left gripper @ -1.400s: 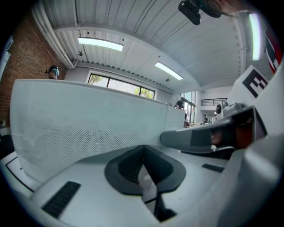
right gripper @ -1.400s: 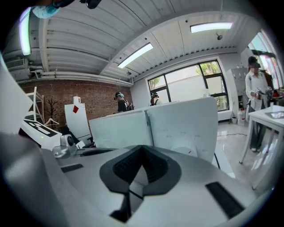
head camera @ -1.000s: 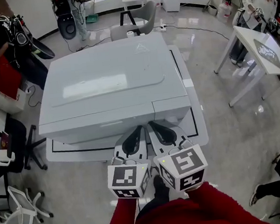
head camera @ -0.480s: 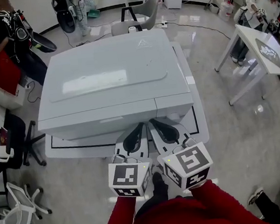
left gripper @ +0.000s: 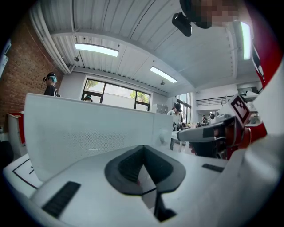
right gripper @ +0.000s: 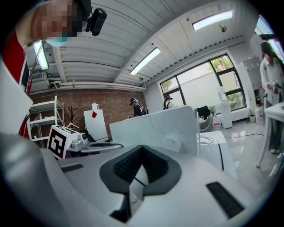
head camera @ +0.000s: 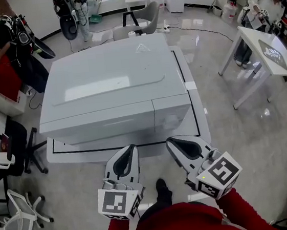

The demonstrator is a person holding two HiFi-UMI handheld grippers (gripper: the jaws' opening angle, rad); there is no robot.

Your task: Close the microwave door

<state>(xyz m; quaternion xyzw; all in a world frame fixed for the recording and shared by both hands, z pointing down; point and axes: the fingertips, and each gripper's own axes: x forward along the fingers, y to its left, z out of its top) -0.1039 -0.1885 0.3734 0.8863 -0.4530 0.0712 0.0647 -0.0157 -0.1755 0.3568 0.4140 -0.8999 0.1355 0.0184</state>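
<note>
- The microwave (head camera: 109,85) is a large pale-grey box on a white base (head camera: 199,116) outlined in black. It fills the middle of the head view, straight ahead of both grippers.
- The microwave door (head camera: 100,123) takes up the left and centre of the front face and lies flush with it. A narrower control panel (head camera: 171,111) sits to its right.
- The left gripper (head camera: 131,149) points at the door from in front and is apart from it, its tip over the front rim of the base. In its own view the jaws meet at the tip with nothing between them, and the door's dotted window (left gripper: 80,139) rises beyond.
- The right gripper (head camera: 172,141) points toward the control panel's side of the front and also does not touch it. Its jaws are likewise pressed together and empty, with the microwave's corner ahead in its own view.
- A second ago the two grippers lay side by side, almost touching, with their tips up against the foot of the front face. Now they are drawn back toward the person and spread well apart from each other.
- The microwave's outline and the door's flush seam look the same in all three head views.
</note>
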